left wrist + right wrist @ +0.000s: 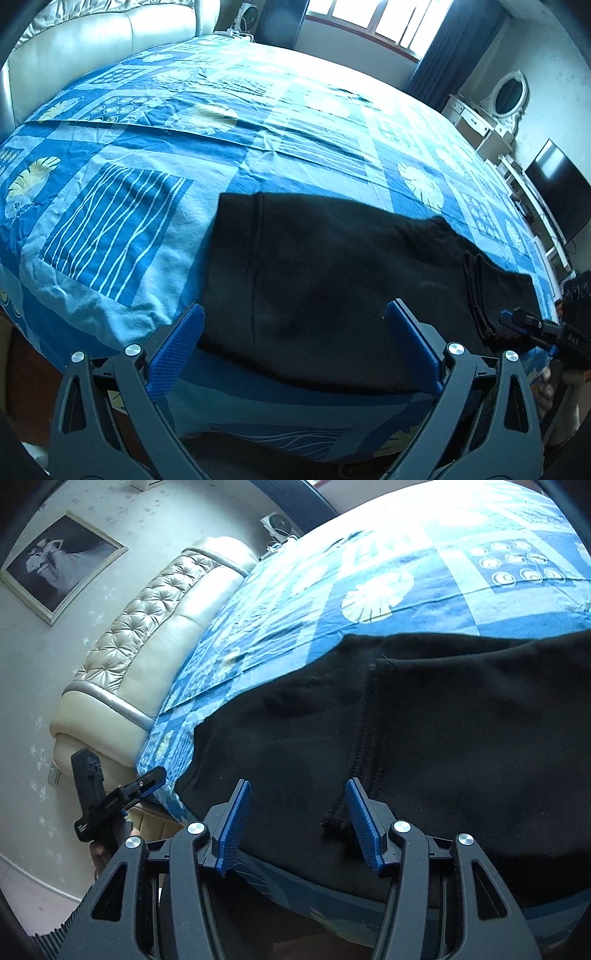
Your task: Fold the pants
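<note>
Black pants (332,280) lie flat near the front edge of a bed with a blue patterned cover (221,122); a layered hem edge shows at their right end. My left gripper (295,317) is open, its blue fingers hovering over the pants' near edge, holding nothing. It also shows at the left of the right wrist view (147,782). My right gripper (299,794) is open over the pants (424,738) by a stitched seam edge, holding nothing. It shows at the right edge of the left wrist view (517,321).
A cream padded headboard (147,646) stands at the bed's left end. A framed picture (59,565) hangs above it. A white dresser with oval mirror (506,96) and a dark TV (557,195) stand to the right. Window with dark curtains (373,18) behind.
</note>
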Tool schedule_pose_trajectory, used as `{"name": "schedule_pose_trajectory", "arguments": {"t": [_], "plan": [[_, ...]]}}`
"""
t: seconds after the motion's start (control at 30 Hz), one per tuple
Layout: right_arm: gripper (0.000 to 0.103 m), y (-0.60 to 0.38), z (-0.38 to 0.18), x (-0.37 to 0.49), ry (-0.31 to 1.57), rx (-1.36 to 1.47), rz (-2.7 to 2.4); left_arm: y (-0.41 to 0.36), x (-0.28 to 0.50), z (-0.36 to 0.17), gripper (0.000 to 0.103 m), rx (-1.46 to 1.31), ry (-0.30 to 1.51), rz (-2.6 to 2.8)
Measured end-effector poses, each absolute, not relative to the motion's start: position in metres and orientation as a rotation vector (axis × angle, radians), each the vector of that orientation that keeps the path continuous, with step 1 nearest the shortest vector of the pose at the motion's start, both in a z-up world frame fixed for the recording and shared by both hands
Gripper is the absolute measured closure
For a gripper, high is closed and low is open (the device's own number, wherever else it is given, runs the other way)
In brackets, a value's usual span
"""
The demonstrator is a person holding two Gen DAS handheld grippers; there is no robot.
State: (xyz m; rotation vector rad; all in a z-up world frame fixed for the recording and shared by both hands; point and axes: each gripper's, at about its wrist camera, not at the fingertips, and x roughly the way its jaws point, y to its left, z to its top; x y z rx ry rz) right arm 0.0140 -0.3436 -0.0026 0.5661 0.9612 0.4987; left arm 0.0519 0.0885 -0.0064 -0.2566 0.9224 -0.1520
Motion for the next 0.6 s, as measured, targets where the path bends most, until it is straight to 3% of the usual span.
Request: {"name": "schedule_pose_trajectory", "arguments": {"t": [0.23,0.6], "plan": [[0.045,-0.356,0.008,-0.002,0.929,0.661,0.519,0.145,0.097,-0.014,0.005,-0.398,0.92,-0.232],[0.044,-0.343,-0.018,-0.006,1.021,0.657,0.496,0.158,0.189,-0.048,0.005,-0.462,0.961,-0.448]]}}
